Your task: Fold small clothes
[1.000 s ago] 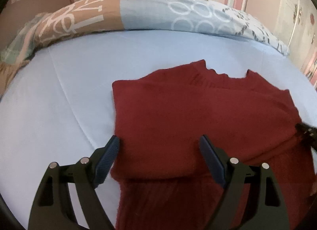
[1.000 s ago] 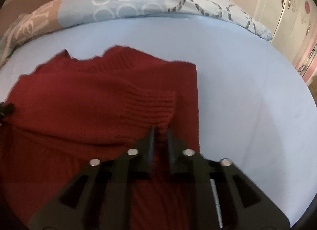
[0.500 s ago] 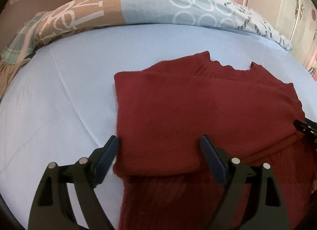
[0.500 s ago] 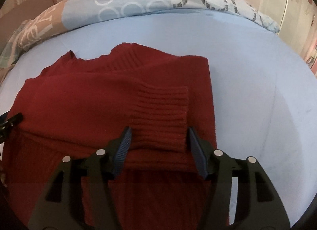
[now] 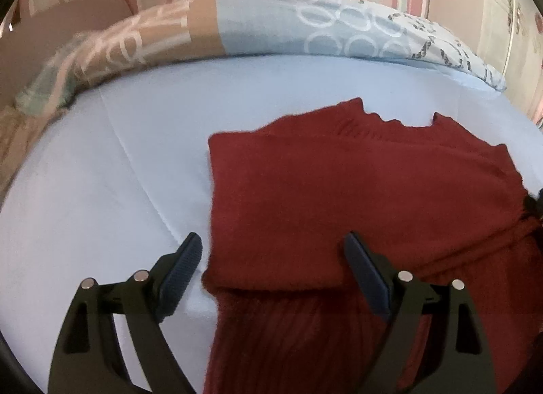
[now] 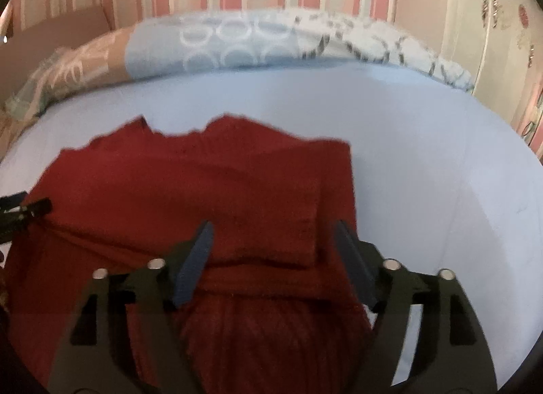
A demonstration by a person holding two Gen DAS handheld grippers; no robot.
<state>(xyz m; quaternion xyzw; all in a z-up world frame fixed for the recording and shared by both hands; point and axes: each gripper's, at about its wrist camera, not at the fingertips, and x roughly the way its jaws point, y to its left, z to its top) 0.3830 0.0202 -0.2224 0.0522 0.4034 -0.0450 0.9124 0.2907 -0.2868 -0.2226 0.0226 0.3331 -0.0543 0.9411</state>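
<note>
Red sweater (image 5: 356, 197) on blue bedsheet (image 5: 101, 190)

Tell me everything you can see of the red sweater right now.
The red sweater is a dark red knit that looks soft and fuzzy. It lies flat on the light blue bedsheet, neckline toward the pillows. Both sleeves are folded in across the body, and the ribbed cuff of one rests on top. The right hand-held gripper has just been opening; its jaws straddle that cuff without pressing. The left hand-held gripper is open over the opposite folded edge.
</note>
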